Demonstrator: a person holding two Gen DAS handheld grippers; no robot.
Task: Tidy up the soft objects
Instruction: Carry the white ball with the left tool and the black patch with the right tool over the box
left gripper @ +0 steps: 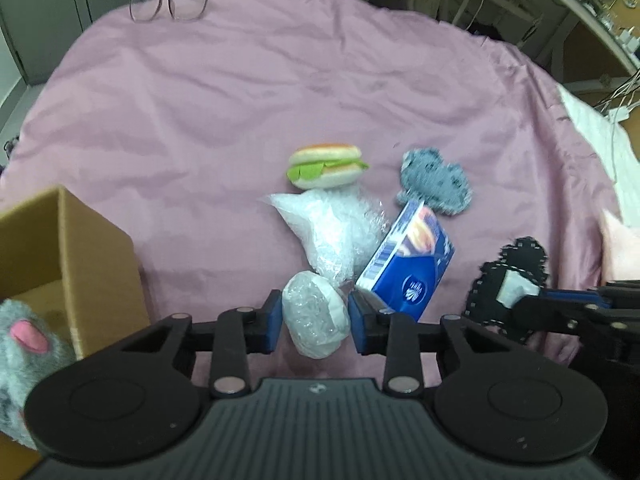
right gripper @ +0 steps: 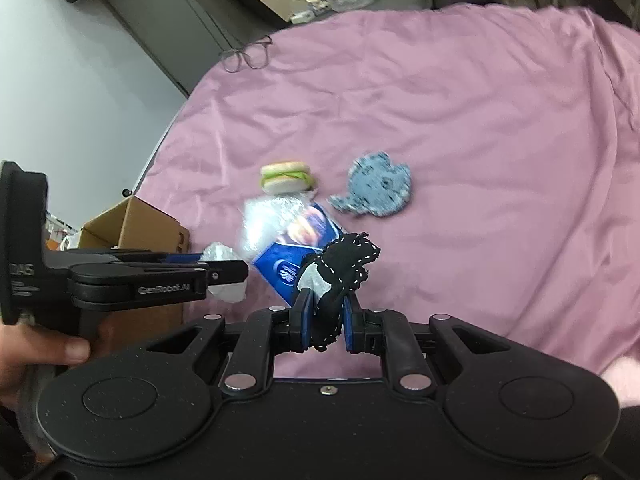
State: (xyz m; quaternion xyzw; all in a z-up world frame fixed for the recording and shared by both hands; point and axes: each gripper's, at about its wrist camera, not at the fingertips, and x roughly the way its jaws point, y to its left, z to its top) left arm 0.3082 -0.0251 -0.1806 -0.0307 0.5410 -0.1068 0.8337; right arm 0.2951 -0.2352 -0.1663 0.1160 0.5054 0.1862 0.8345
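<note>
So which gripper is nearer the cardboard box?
Left. The left gripper, shut on a white bundle, is right beside the box; the right gripper sits farther off.

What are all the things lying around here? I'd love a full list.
Toy burger: one, tan bun with green lettuce, middle of the sheet.
Grey-blue fabric patch: one, right of the burger.
Clear plastic bag: one, whitish, below the burger.
Blue tissue pack: one, tilted against the bag.
Wrapped white bundle: one, between the left gripper's fingers.
Black stitched fabric piece: one, in the right gripper.
Cardboard box: one, brown, left.
Grey plush toy: one, pink ear, by the box.
Eyeglasses: one pair, far edge.
Pink sheet: one, under everything.
Left gripper: black, blue pads.
Right gripper: black, blue pads.
Hand: one, holding the left gripper.
</note>
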